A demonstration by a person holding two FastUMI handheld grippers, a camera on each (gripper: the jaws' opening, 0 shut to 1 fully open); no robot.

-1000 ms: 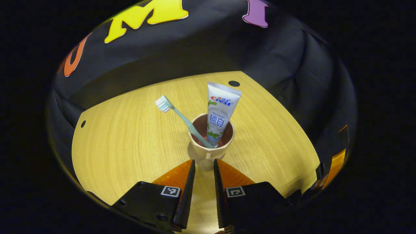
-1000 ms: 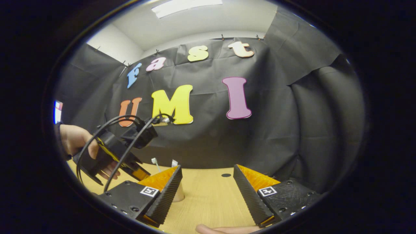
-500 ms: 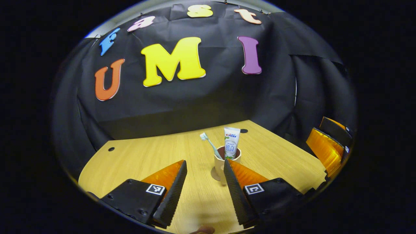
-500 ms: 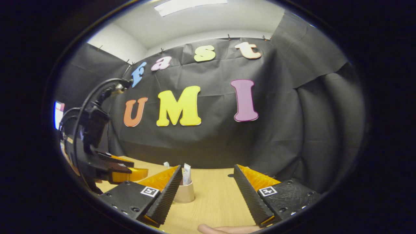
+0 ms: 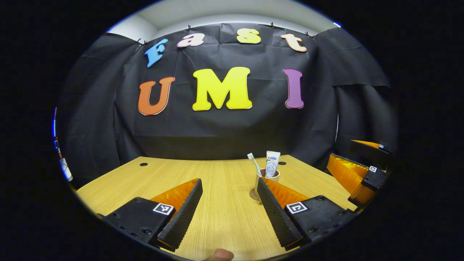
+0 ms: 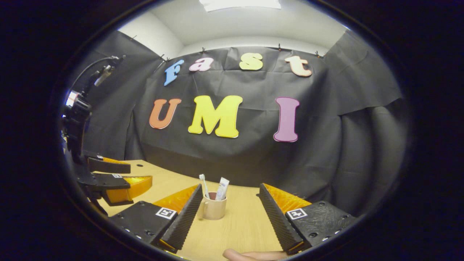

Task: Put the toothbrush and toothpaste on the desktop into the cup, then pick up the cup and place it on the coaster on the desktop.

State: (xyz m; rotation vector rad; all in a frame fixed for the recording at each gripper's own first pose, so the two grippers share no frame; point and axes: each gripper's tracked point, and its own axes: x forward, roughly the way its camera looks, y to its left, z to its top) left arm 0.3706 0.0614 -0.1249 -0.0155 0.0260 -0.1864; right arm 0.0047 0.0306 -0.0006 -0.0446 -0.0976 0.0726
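Beige ceramic cup (image 6: 214, 209) with pale toothbrush (image 6: 203, 183) and white toothpaste tube (image 6: 221, 188), upright on round coaster (image 5: 253, 194), mid wooden table (image 5: 221, 188), away from edges. Left tongs (image 5: 229, 203) and right tongs (image 6: 230, 210) spread wide, empty, well back.

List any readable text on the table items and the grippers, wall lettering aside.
On the toothpaste: printed wording, too small to read.
On the cup: no text visible.
On the toothbrush: no text visible.
On the left gripper and right gripper: square coded tags, patterns only, no words or numbers.
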